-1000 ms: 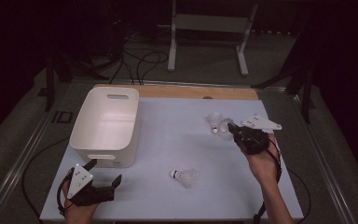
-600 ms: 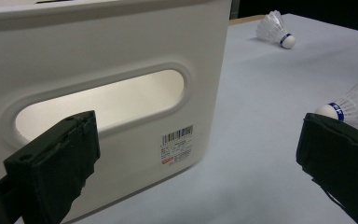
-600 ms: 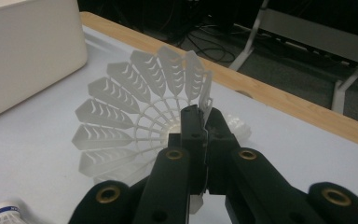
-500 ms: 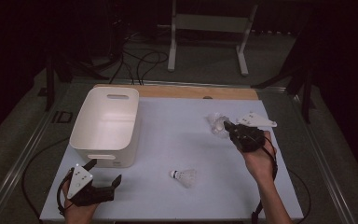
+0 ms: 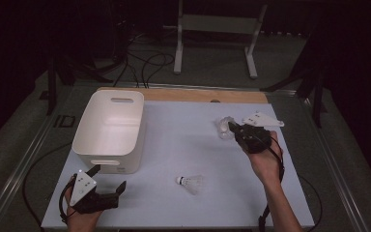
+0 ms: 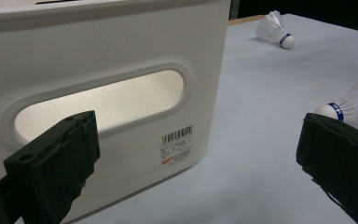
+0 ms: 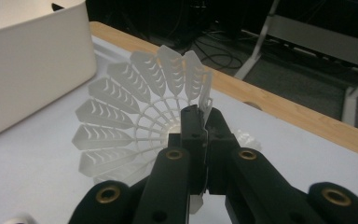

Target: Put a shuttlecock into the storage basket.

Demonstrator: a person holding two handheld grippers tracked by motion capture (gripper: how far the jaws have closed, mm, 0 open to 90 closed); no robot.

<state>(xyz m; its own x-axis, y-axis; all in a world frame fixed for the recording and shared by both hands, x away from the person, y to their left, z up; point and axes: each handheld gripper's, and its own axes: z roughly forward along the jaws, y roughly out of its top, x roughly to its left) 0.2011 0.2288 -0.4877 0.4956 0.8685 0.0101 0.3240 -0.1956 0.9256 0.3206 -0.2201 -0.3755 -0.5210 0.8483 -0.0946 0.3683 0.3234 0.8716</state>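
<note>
The right gripper (image 7: 204, 122) pinches the shuttlecock (image 7: 135, 123) by its skirt rim — light, springy plastic, easily crushed. Near the surface's right edge; the cork is the firmer hold.

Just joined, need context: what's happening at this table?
A person is collecting shuttlecocks, apparently for the white bin. The right gripper is shut on one shuttlecock's skirt, right of the bin. The left gripper waits open near the bin's front. Another shuttlecock lies on the table.
</note>
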